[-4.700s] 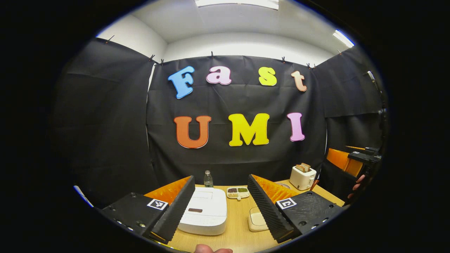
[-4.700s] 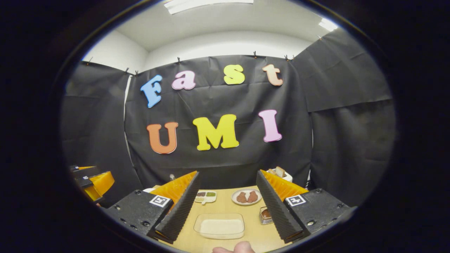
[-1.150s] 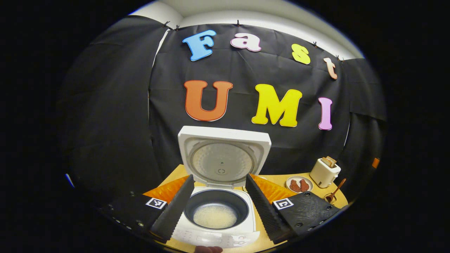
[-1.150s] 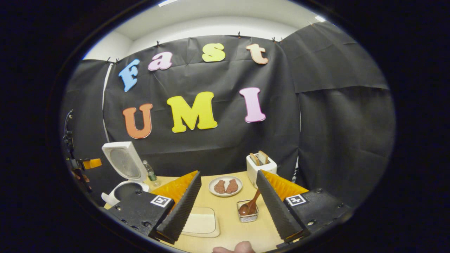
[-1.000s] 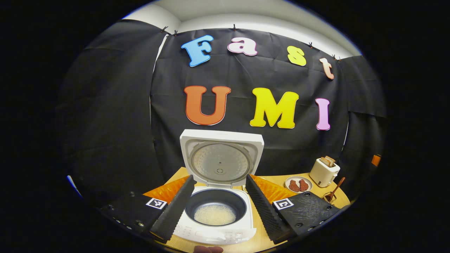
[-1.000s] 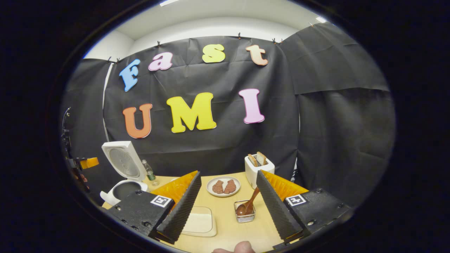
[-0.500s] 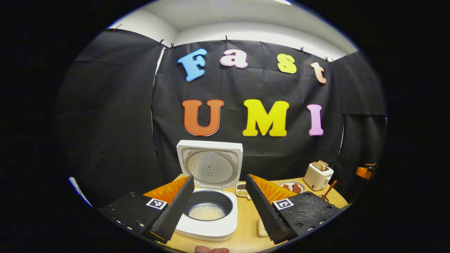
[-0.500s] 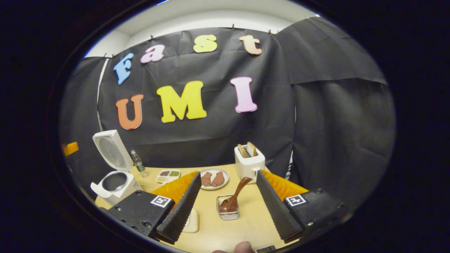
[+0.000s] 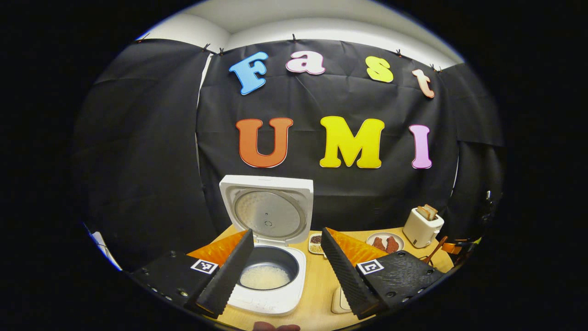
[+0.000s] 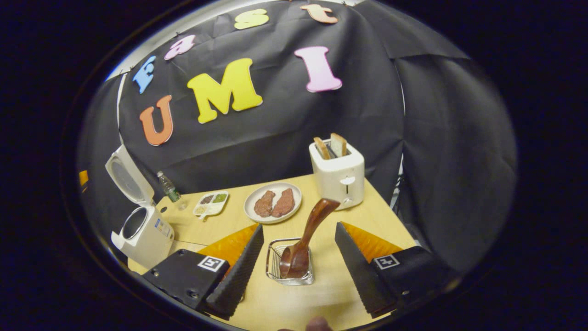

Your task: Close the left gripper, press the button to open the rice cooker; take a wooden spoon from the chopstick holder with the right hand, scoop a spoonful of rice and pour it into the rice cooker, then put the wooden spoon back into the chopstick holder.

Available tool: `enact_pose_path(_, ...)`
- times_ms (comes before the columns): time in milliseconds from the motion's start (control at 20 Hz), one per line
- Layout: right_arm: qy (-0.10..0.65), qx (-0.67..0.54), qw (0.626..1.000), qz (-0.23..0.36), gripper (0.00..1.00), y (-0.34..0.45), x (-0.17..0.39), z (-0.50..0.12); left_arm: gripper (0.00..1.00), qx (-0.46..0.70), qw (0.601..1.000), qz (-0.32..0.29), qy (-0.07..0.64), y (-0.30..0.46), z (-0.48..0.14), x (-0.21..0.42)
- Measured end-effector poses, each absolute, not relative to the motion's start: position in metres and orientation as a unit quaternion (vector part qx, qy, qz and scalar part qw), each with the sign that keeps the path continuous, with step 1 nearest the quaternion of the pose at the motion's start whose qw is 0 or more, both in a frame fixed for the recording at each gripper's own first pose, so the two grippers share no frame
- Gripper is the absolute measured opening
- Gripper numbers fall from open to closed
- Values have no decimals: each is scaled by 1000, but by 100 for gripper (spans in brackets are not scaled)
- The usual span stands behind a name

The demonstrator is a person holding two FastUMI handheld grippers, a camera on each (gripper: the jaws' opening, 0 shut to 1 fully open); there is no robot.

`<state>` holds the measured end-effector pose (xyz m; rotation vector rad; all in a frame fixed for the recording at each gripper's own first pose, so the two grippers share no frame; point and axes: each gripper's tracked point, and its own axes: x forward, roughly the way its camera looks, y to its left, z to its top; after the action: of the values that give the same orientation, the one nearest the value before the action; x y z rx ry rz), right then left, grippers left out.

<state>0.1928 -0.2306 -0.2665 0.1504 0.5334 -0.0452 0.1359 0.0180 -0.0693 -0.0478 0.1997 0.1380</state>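
Note:
The white rice cooker [image 9: 271,294] stands open, lid [image 9: 267,212] upright and some rice in its dark pot [image 9: 264,276]. My left gripper [image 9: 287,232] is open just in front of it, fingers either side of the pot, touching nothing. A brown wooden spoon [image 10: 308,234] stands bowl-down in the small wire chopstick holder [image 10: 274,262], handle leaning right. My right gripper [image 10: 298,226] is open, its fingers flanking the holder and spoon without contact. In the right gripper view the rice cooker [image 10: 146,232] sits far left. A cream rice tray [image 9: 339,299] peeks beside my left gripper's right finger.
On the wooden table [image 10: 220,220] stand a white toaster [image 10: 339,177] with bread at the back right, a plate [image 10: 257,193] with two meat pieces, a small divided dish [image 10: 210,202] and a bottle [image 10: 169,187]. Black cloth walls close the back and sides.
The cooker's lid, shut 4.7 s ago, now stands open. My left gripper has drawn back from the cooker. My right gripper has swung right and down over the spoon holder.

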Motion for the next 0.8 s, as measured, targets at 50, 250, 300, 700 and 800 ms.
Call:
enact_pose_path(50, 274, 85, 958, -22, 98, -233, 203, -281, 95, -27, 992, 72, 100, 18, -68, 139)
enact_pose_path(250, 302, 97, 948, -12, 84, -239, 236, -317, 94, -32, 989, 91, 113, 21, -77, 141)
enact_pose_path(300, 308, 104, 946, -9, 80, -238, 241, -322, 95, -29, 988, 96, 118, 22, -79, 139)
enact_pose_path(700, 319, 122, 940, 1, 34, -232, 239, -322, 95, -33, 985, 102, 132, 27, -87, 137)
enact_pose_path(800, 320, 135, 938, -3, 24, -230, 228, -317, 95, -33, 987, 92, 126, 23, -86, 137)
